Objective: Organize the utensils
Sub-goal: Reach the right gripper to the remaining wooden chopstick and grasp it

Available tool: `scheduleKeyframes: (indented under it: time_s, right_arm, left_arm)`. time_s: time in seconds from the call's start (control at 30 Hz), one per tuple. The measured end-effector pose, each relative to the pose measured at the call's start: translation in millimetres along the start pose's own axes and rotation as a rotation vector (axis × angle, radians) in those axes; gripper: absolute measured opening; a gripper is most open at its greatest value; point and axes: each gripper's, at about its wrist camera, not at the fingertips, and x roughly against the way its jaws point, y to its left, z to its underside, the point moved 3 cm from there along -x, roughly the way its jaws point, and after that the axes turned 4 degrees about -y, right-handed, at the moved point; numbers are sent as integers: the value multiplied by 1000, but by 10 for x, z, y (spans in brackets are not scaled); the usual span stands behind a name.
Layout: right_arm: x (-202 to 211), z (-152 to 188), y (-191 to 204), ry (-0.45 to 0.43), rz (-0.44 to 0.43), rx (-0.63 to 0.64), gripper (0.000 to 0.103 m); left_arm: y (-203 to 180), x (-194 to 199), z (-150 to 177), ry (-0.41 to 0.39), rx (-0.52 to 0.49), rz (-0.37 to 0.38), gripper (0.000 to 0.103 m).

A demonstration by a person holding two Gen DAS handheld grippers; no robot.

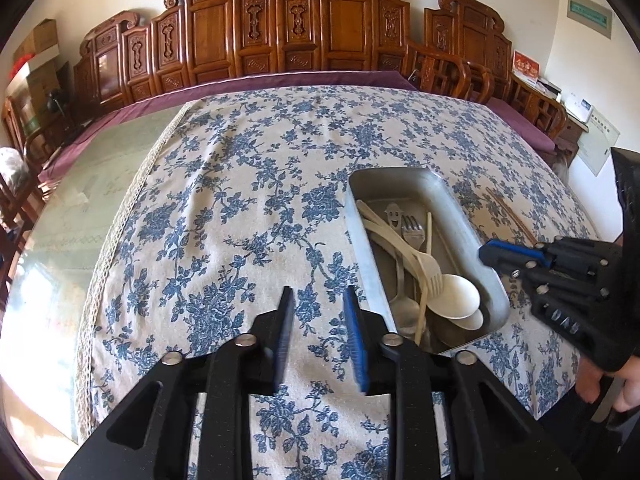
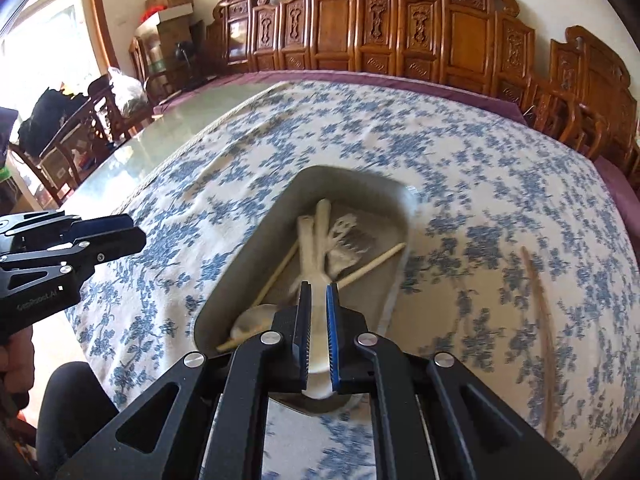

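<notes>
While the metal tray [image 2: 256,248] lies lengthwise away from the person on the flowered desk [image 1: 240,200], its long axis running from the near edge toward the carved wooden chairs [image 1: 280,32], the right gripper [image 2: 318,292] hangs over the tray's near end and is plainly the nearer hand to the utensils. Its fingers [image 2: 333,320] are clenched on a cream-coloured utensil [image 2: 320,344], whose pale body fills the narrow gap between the blue pads; its handle seems to point forward along the tray, in line with the fingers, though blur hides where it ends. Other pieces rest in the tray: cream spoons [image 1: 456,296], a cream fork [image 1: 430,270], a metal fork [image 1: 412,232] and thin sticks. One brown chopstick [image 2: 540,320] lies on the cloth to the right of the tray, apart from it and roughly parallel to it, not yet gathered. The left gripper [image 1: 319,292] hovers over bare cloth left of the tray, fingers [image 1: 354,340] parted a little and holding nothing.
</notes>
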Motion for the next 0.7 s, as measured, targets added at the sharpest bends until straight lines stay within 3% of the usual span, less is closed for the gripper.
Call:
scheduleKeyframes:
  time_s: [0.1,0.17,0.23,0.37,0.7]
  right_arm:
    - [142,34,-201,-21,25,11,9]
    - [218,76,-345,-25,45,19,9]
    - [291,140,-525,-24,73,31,9]
    - [404,311,-941,-10,119,25,9]
    - [547,821,-1681,45,180,-13,10]
  left_arm:
    - [-84,51,-12,-14,-6,2,35]
    - [-146,83,-31,-26,-7,1,60]
    - [-230,135,-57,-50,-9,-3,72]
    - [-412,176,-79,-60,3,22,84]
    - [-892,146,-49,-74,5,54,87]
